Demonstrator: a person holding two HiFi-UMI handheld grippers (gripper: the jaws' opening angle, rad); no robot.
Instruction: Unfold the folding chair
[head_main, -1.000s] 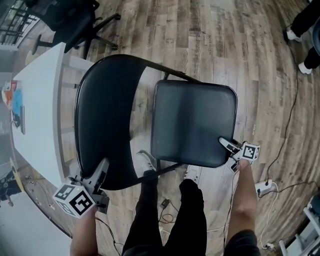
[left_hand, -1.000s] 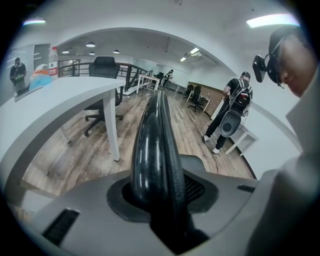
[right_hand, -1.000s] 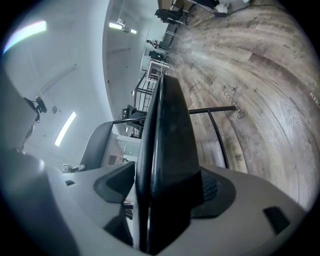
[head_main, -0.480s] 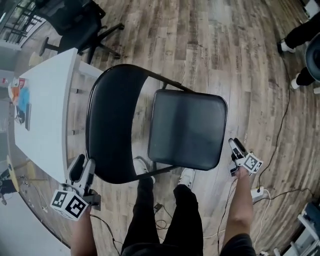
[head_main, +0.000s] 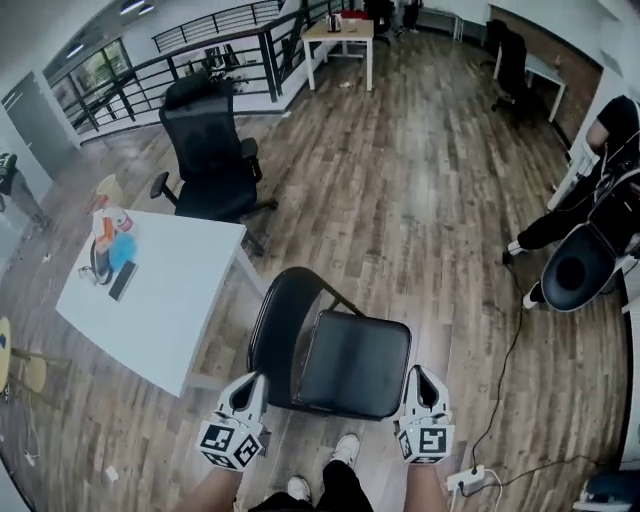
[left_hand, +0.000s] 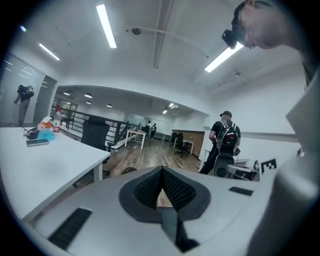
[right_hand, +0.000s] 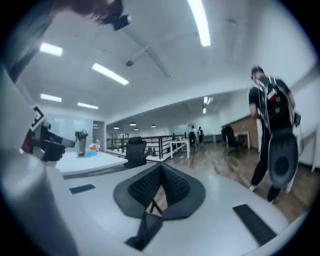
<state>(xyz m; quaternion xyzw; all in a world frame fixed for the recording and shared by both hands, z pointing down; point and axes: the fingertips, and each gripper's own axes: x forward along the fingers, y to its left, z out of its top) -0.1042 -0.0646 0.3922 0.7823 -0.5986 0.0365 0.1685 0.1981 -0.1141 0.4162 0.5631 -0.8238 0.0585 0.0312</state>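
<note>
The black folding chair stands unfolded on the wooden floor, its seat (head_main: 355, 365) level and its curved backrest (head_main: 275, 330) at the left. My left gripper (head_main: 250, 385) hangs in front of the backrest side and my right gripper (head_main: 420, 378) beside the seat's right edge. Both are raised off the chair and point out into the room. In the left gripper view the black pads (left_hand: 172, 187) meet with nothing between them. The right gripper view shows the same, pads (right_hand: 172, 185) closed together and empty. The person's shoes (head_main: 345, 450) show just below the chair.
A white table (head_main: 160, 300) with a few small items stands left of the chair, a black office chair (head_main: 210, 150) behind it. A person (head_main: 600, 200) with a round black object is at the right edge. A power strip (head_main: 465, 480) and cable lie on the floor at lower right.
Both grippers have let go of the chair, left off the backrest edge and right off the seat corner, risen and shut. The head view has lifted from straight down to take in the room.
</note>
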